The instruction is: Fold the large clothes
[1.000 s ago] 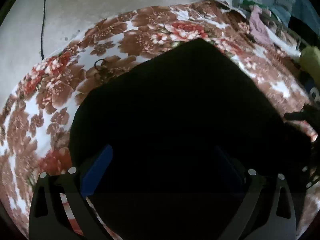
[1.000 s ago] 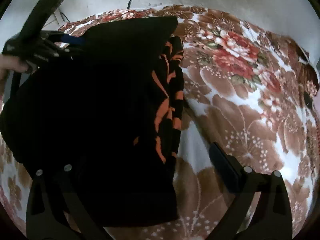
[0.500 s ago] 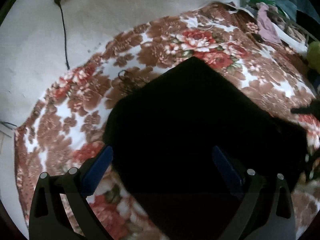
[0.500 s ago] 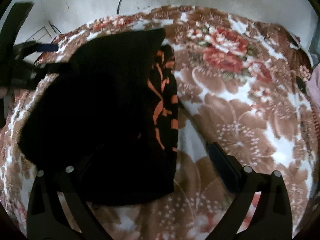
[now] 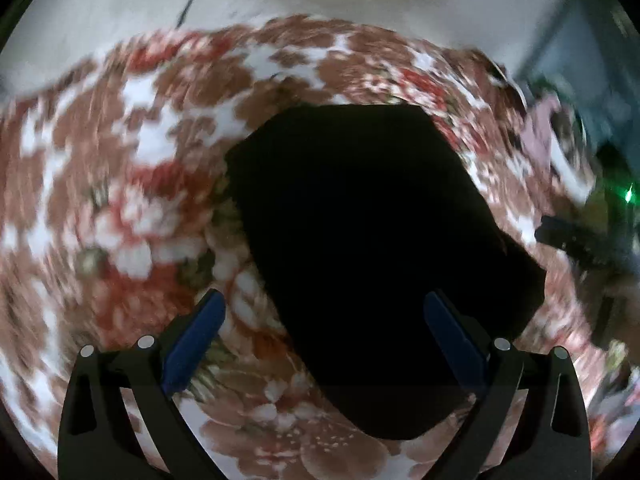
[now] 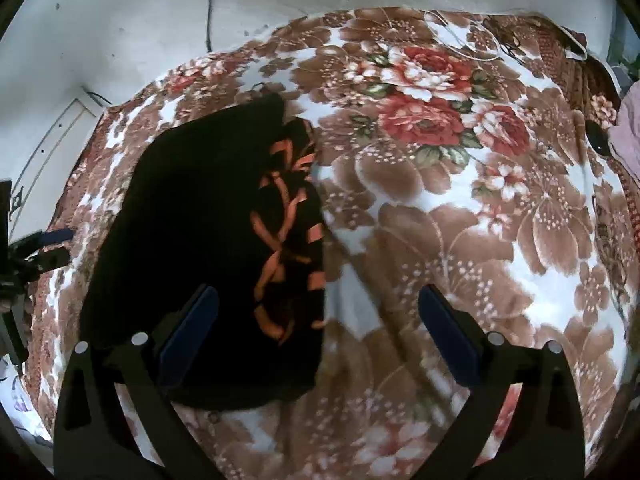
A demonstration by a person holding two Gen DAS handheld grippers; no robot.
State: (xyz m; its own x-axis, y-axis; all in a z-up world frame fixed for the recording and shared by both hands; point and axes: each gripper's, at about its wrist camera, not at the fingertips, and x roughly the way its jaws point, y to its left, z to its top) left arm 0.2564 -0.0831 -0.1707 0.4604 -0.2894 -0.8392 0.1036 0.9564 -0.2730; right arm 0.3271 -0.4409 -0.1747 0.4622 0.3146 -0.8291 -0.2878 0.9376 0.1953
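Note:
A black garment (image 5: 360, 240) lies folded flat on a floral blanket; in the right wrist view (image 6: 192, 220) its right edge shows an orange pattern (image 6: 284, 240). My left gripper (image 5: 322, 328) is open and empty, raised above the garment's near left edge. My right gripper (image 6: 318, 324) is open and empty, above the garment's near right edge. The left gripper also shows at the far left of the right wrist view (image 6: 36, 248). The right gripper shows at the right edge of the left wrist view (image 5: 576, 240).
The brown, red and white floral blanket (image 6: 460, 200) covers the bed. A pale wall with a hanging cable (image 6: 208, 4) stands behind. Pink cloth (image 6: 628, 128) and other items lie at the far right. The left wrist view is motion-blurred.
Both grippers have lifted and pulled back from the garment, which now looks smaller in both views. The left wrist view has swung left. The garment lies still.

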